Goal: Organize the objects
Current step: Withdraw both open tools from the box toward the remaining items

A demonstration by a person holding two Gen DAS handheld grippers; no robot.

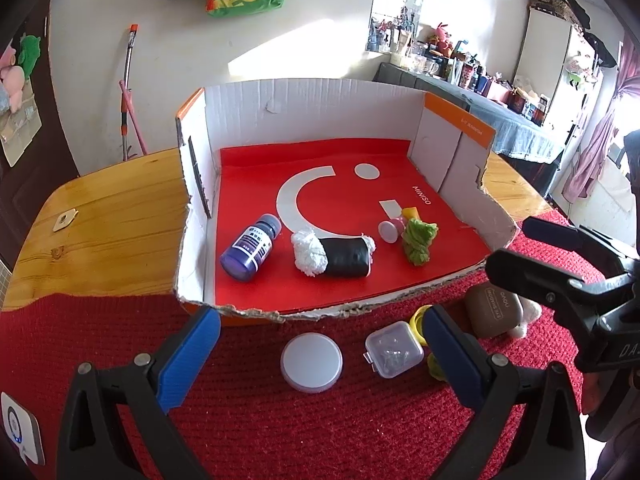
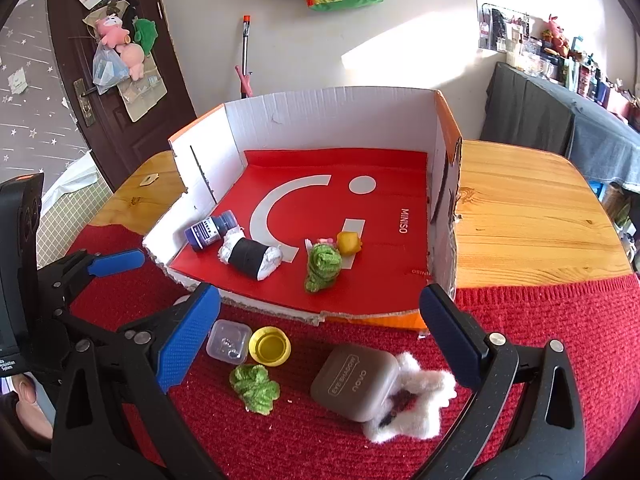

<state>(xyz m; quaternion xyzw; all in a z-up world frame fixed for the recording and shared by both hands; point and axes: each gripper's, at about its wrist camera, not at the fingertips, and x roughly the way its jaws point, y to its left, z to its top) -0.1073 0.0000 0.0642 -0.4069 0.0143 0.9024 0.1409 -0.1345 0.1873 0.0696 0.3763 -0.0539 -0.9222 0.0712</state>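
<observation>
A torn-fronted white cardboard box (image 1: 320, 112) with orange outer faces sits on a wooden table (image 1: 108, 216), its floor lined with a red sheet bearing a white smile mark. Inside lie a dark blue plastic bottle with a white label (image 1: 250, 250) at about eight o'clock on the sheet, a black roll with fluffy white ends (image 1: 334, 256) just right of it, then a small pink-and-white round pot (image 1: 390, 230), a green crocheted bundle (image 1: 418, 242) and, behind these, a small yellow item (image 2: 348, 242) whose shape is hard to make out.

On the red knitted cloth (image 1: 248, 420) in front of the box rest a flat white round lid (image 1: 312, 362), a small clear square case (image 2: 228, 345), a yellow round cap (image 2: 270, 346), a second green crocheted piece (image 2: 254, 388), and a taupe eye-shadow compact (image 2: 354, 382) touching a fluffy white star-shaped piece (image 2: 416, 400).

The left gripper (image 1: 320, 356) hovers over the lid and case, blue pads spread wide, grasping nothing. The right gripper (image 2: 320, 348) hangs above the compact at six o'clock, likewise released and empty.
</observation>
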